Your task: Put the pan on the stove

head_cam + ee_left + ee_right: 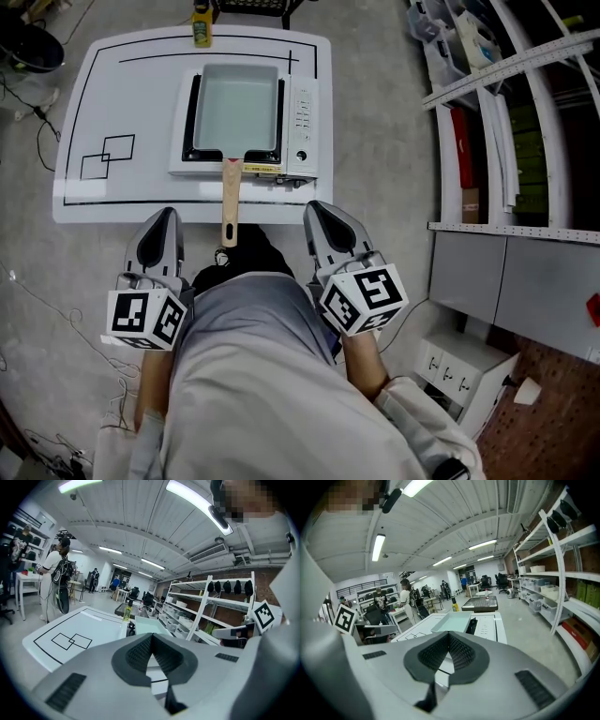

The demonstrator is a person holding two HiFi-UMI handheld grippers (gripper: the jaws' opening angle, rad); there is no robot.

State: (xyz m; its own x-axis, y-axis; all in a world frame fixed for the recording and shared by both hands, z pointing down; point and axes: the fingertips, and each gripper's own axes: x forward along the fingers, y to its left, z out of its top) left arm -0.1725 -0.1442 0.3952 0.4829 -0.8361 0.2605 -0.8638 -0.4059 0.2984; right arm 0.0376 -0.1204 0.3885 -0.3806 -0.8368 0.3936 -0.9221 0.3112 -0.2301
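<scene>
A pale rectangular pan [236, 105] rests on the white portable stove [306, 117] at the middle of the white table [141, 94]. Its wooden handle [229, 202] sticks out over the table's near edge. The pan also shows in the left gripper view [145, 625] and the right gripper view [453, 620]. My left gripper [169, 216] hangs just below the table edge, left of the handle, shut and empty. My right gripper [315, 208] is to the handle's right, also shut on nothing. Neither touches the pan. In their own views both grippers' [151, 637] [449, 634] pads meet at the tips.
A yellow bottle [201, 26] stands at the table's far edge. Black lines and two overlapping squares [106, 155] are drawn on the tabletop. White shelving [487, 112] runs along the right. People stand at tables in the far room [58, 578].
</scene>
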